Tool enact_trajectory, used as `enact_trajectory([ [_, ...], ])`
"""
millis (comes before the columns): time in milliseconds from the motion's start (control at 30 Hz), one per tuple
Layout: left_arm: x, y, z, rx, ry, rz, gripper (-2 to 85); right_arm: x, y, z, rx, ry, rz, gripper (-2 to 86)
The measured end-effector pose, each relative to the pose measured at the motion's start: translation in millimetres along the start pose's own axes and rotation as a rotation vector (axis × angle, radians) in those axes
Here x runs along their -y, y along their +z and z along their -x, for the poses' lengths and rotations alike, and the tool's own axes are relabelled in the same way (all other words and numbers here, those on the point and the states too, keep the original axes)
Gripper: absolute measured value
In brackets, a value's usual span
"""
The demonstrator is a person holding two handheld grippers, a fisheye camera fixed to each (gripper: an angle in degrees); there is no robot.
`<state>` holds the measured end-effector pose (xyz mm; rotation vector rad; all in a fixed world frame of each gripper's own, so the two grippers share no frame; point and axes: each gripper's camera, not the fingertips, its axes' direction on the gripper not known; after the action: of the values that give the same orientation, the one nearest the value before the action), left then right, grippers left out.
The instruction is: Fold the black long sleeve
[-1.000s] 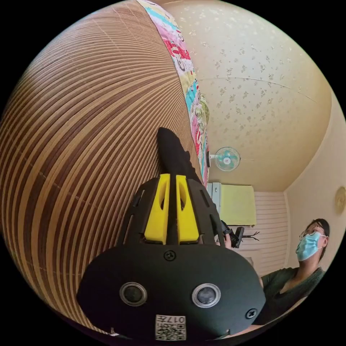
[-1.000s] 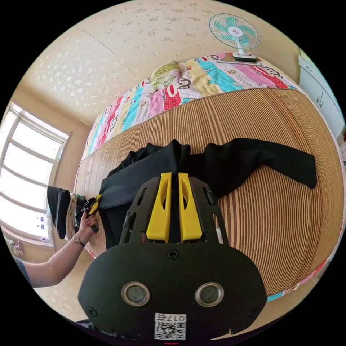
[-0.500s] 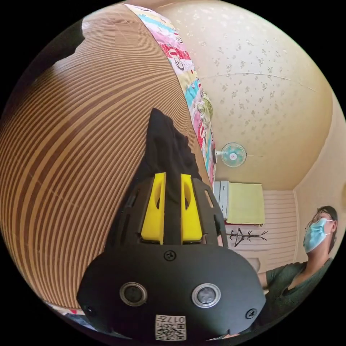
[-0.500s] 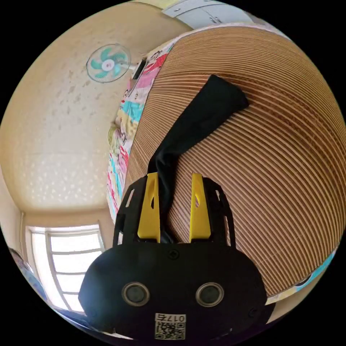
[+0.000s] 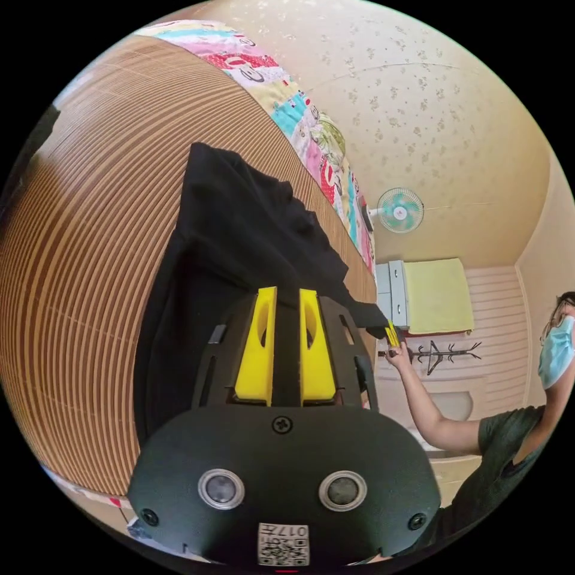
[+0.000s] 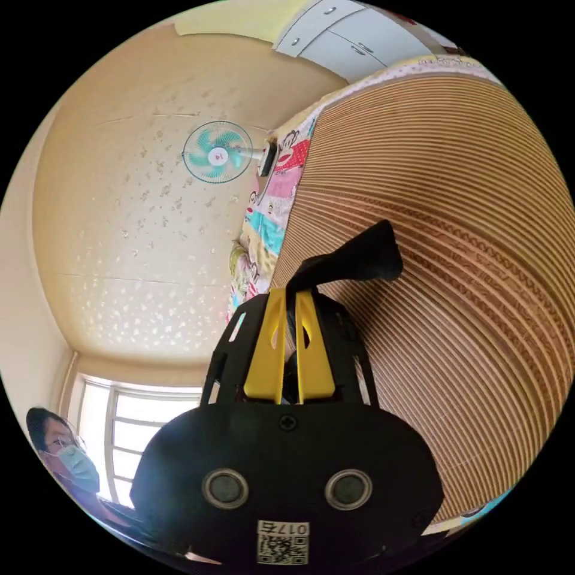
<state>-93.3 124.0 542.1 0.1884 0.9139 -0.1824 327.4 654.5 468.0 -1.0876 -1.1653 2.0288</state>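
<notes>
In the left gripper view my left gripper [image 5: 286, 293] has its 2 yellow jaws pressed close together with black cloth between them, so it is pinching the black long sleeve [image 5: 239, 239]. The garment spreads out from the jaws across the bamboo mat [image 5: 90, 239], lying in loose folds, and 1 edge of it runs off toward the right gripper [image 5: 390, 335], which I can see in the person's hand [image 5: 398, 356] near the mat's far edge, pinching another corner of the same cloth. The patchwork quilt [image 5: 299, 126] borders the mat along its far side, and a wall fan [image 5: 400, 209] hangs on the patterned wall beyond it, with a cabinet [image 5: 392, 293] and a coat rack [image 5: 440, 353] nearby. In the right gripper view the right gripper [image 6: 288, 299] also has its 2 jaws nearly together, clamped on a narrow strip of the black long sleeve [image 6: 353, 257], whose loose end sticks out past the jaw tips above the bamboo mat [image 6: 467, 239]. The quilt [image 6: 269, 221], the fan [image 6: 217, 151] and a window [image 6: 144, 419] sit to the side.
</notes>
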Motion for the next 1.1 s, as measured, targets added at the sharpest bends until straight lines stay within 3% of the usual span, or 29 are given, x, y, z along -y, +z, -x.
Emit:
enact_trajectory([
  [133,15.3,-6.3,-10.2,0.033,0.059,0.01,6.6,-1.3,-23.2,-78.0,-0.209,0.135,0.014,4.4],
  [200,12.3,-8.2,-13.7,0.046,0.062,0.001,6.5,-7.9,-20.1,-126.9,-0.176,0.277,0.045,5.4],
  [300,-2.4,-11.0,-13.0,0.037,0.031,-0.016,6.6,-33.8,-39.3,-165.0,0.031,0.457,-0.177,5.1],
  [367,-15.0,-13.6,-11.9,0.042,0.01,-0.019,6.6,-36.0,-35.6,-141.9,0.069,0.376,-0.206,4.1],
  [500,-49.8,-21.2,-10.5,0.061,-0.028,-0.018,6.6,-62.8,4.3,1.7,0.431,-0.032,-0.033,3.6],
  [600,-69.4,-25.8,-9.9,0.007,-0.054,-0.049,7.5,-152.6,50.8,120.4,0.577,-0.328,0.101,4.0],
  [733,-83.0,-38.0,-4.4,-0.185,-0.058,-0.214,7.6,-311.1,188.2,179.9,0.622,-0.372,0.347,5.8],
  [767,-84.1,-40.7,1.3,-0.226,-0.076,-0.26,7.4,-333.2,213.1,177.9,0.618,-0.374,0.401,6.2],
  [833,-81.0,-42.7,10.6,-0.24,-0.125,-0.289,7.7,-414.4,319.3,152.2,0.403,-0.302,0.798,7.0],
  [900,-68.9,-45.2,11.7,-0.188,-0.135,-0.299,8.9,-456.1,345.2,130.5,0.287,-0.311,0.938,7.2],
  [1033,-32.8,-28.5,-6.6,-0.003,-0.047,-0.209,11.8,-489.9,298.9,111.3,0.157,-0.57,0.951,7.2],
  [1100,-16.0,-7.7,-21.3,0.192,0.006,-0.192,12.9,-492.1,276.0,92.9,0.104,-0.613,0.962,7.0],
])
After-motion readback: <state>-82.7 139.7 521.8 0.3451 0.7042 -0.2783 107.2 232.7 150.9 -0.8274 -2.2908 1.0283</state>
